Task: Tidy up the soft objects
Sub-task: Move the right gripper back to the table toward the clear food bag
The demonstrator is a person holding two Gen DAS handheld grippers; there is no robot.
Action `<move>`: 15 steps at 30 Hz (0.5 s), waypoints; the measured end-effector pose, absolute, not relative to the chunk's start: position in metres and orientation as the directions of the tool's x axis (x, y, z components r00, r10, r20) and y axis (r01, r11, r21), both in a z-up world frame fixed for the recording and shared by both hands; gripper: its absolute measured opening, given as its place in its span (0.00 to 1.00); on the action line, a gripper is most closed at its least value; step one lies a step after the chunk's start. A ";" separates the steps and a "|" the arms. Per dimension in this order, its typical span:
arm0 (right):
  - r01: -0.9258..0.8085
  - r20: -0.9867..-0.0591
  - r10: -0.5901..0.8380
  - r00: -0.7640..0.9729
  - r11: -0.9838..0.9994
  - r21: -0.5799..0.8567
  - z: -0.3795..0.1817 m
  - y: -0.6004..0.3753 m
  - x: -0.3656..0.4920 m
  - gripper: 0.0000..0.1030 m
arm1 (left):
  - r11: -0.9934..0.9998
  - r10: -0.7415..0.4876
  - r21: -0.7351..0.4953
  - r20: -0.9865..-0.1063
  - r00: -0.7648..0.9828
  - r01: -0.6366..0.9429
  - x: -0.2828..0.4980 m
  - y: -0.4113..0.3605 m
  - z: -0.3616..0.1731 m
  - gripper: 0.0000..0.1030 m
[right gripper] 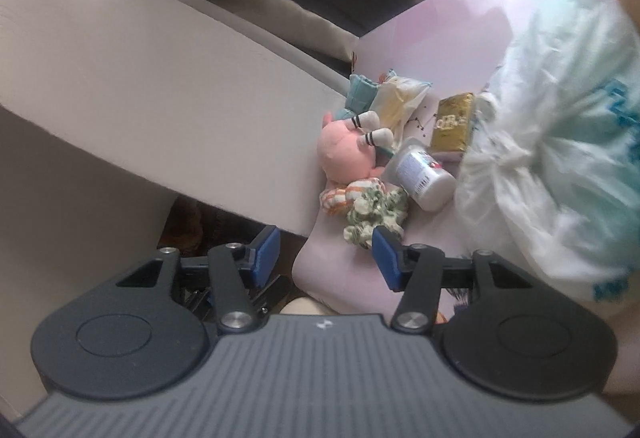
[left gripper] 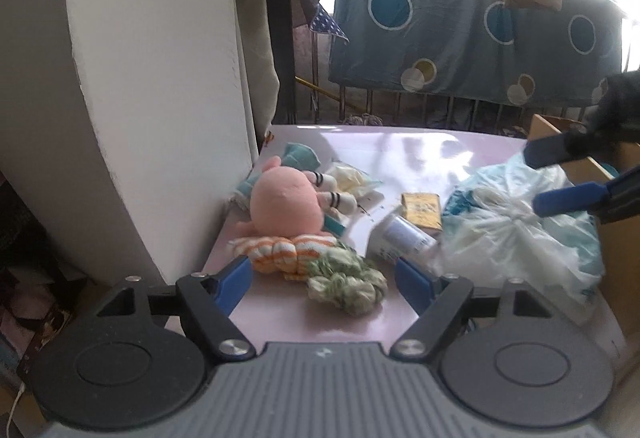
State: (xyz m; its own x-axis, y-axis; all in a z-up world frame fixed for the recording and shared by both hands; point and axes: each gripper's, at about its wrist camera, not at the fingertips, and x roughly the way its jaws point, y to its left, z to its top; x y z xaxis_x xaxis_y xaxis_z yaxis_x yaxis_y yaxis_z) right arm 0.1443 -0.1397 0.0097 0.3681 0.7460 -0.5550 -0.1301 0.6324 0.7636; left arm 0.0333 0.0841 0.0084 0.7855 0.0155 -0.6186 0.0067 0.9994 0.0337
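A pink plush toy (left gripper: pixel 286 204) lies at the left edge of the pink table (left gripper: pixel 400 146). An orange-striped knitted piece (left gripper: pixel 280 252) and a green-and-white knitted bundle (left gripper: pixel 348 280) lie in front of it. My left gripper (left gripper: pixel 324 278) is open, its blue fingers on either side of these two bundles and not pressing on them. In the right wrist view my right gripper (right gripper: pixel 326 252) is open and empty, its right finger just short of the green bundle (right gripper: pixel 372 210), near the plush (right gripper: pixel 346 154). The left wrist view shows the right gripper (left gripper: pixel 560 176) above a plastic bag.
A white bottle (left gripper: pixel 400 238) lies on its side beside a yellow box (left gripper: pixel 422 210). A large pale plastic bag (left gripper: pixel 516 238) fills the table's right side, with a cardboard box (left gripper: pixel 616 238) behind it. A white wall panel (left gripper: pixel 160 78) borders the left. Small cloths (left gripper: pixel 304 154) lie behind the plush.
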 end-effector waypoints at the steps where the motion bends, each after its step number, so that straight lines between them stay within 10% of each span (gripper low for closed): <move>1: -0.127 -0.558 0.743 0.369 0.636 0.761 0.009 -0.136 0.153 0.50 | 0.999 0.019 0.033 -0.617 0.787 0.002 0.038 0.086 0.007 0.76; 15: 0.093 -0.760 0.566 0.319 0.779 0.620 -0.076 -0.057 0.347 0.56 | 0.997 0.057 -0.006 -0.661 0.748 -0.081 0.107 0.117 -0.036 0.41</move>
State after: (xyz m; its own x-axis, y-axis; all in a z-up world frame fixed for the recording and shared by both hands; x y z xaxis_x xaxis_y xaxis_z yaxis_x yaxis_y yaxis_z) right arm 0.3469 -0.0575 -0.0761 0.3188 0.5663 -0.7600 0.0932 0.7792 0.6198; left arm 0.1075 0.1166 -0.0360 0.7481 0.0568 -0.6611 -0.0814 0.9967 -0.0065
